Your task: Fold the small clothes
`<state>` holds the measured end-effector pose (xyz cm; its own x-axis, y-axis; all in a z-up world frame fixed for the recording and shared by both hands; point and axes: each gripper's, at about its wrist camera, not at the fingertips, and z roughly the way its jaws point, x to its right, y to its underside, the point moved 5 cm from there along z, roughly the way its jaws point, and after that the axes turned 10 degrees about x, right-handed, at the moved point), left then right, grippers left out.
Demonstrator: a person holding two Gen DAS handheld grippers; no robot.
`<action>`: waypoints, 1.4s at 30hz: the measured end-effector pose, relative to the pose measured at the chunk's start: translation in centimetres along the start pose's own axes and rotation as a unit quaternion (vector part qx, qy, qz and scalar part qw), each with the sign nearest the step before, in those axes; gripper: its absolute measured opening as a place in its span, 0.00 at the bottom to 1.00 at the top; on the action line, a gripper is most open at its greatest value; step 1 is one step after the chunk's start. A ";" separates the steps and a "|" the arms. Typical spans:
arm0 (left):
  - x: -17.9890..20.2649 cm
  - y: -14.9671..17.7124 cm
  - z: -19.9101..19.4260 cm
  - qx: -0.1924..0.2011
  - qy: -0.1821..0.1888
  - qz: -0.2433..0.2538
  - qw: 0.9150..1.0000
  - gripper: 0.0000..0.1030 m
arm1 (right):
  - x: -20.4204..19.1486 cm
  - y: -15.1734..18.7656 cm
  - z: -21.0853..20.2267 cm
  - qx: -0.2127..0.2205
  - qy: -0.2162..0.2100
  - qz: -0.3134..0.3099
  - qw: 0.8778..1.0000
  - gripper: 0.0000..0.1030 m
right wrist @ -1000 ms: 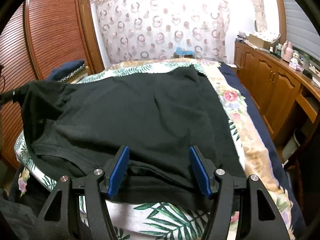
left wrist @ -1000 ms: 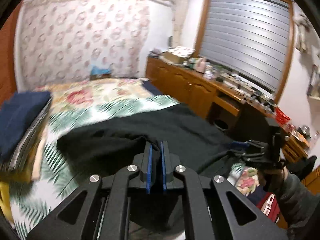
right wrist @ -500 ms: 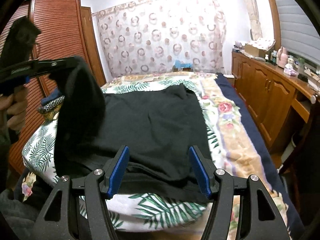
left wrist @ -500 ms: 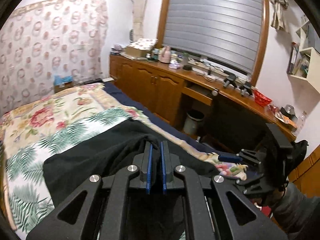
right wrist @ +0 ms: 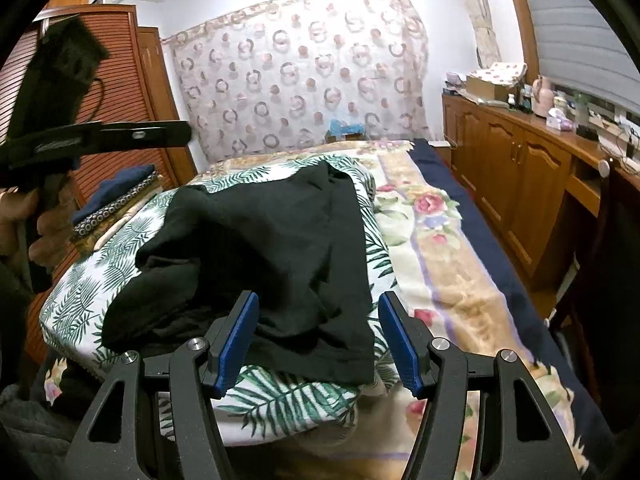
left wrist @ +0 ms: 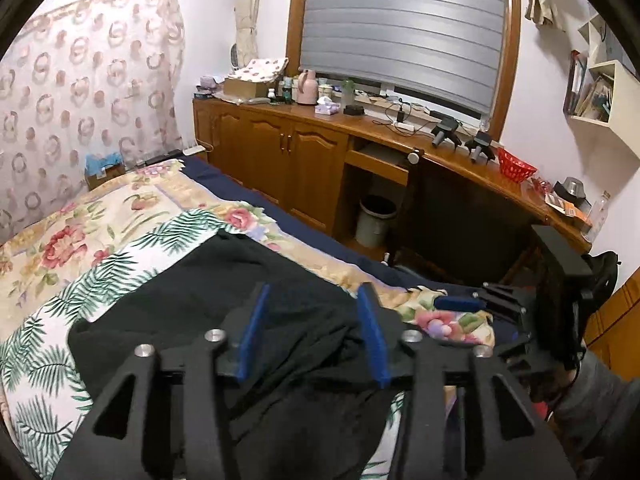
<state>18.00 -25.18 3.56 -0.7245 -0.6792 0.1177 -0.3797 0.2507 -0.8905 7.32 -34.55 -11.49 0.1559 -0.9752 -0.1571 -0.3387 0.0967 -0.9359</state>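
A black garment (right wrist: 272, 248) lies on the palm-leaf pillow (right wrist: 104, 280) on the bed, its left side folded loosely over its middle. It also shows in the left wrist view (left wrist: 240, 300). My left gripper (left wrist: 312, 320) is open and empty just above the garment's folded edge; in the right wrist view (right wrist: 176, 134) it hangs above the bed's left side. My right gripper (right wrist: 318, 320) is open and empty over the garment's near hem; in the left wrist view (left wrist: 460, 304) it is at the bed's right edge.
A stack of folded clothes (right wrist: 116, 200) sits at the bed's left. A wooden cabinet (left wrist: 288, 152) with clutter runs along the right wall. A bin (left wrist: 374, 220) stands under the desk. A wooden wardrobe (right wrist: 120, 80) is on the left.
My left gripper has opened and let go of the garment's side, which now lies folded over the middle. My right gripper has stayed open near the hem.
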 end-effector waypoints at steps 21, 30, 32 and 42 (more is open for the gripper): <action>-16.4 10.8 -8.9 -0.016 -0.168 -0.062 0.984 0.78 | -13.1 -5.5 11.2 -0.048 -0.112 -0.095 0.988 0.62; -19.9 13.2 -12.4 -0.003 -0.192 -0.088 0.977 0.78 | -21.2 -4.9 17.1 -0.110 -0.191 -0.146 0.965 0.62; -20.3 13.6 -12.6 -0.001 -0.190 -0.091 0.977 0.78 | -22.3 -4.7 18.3 -0.126 -0.195 -0.160 0.959 0.62; -21.7 15.0 -12.3 -0.001 -0.178 -0.108 0.978 0.78 | -24.8 -1.9 21.8 -0.167 -0.149 -0.251 0.942 0.52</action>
<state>20.95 1.76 -6.98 -0.3811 -0.9135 0.1428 -0.5038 0.0757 -0.8605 24.32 -6.25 -12.70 0.6099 -0.7781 0.1503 -0.4187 -0.4775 -0.7724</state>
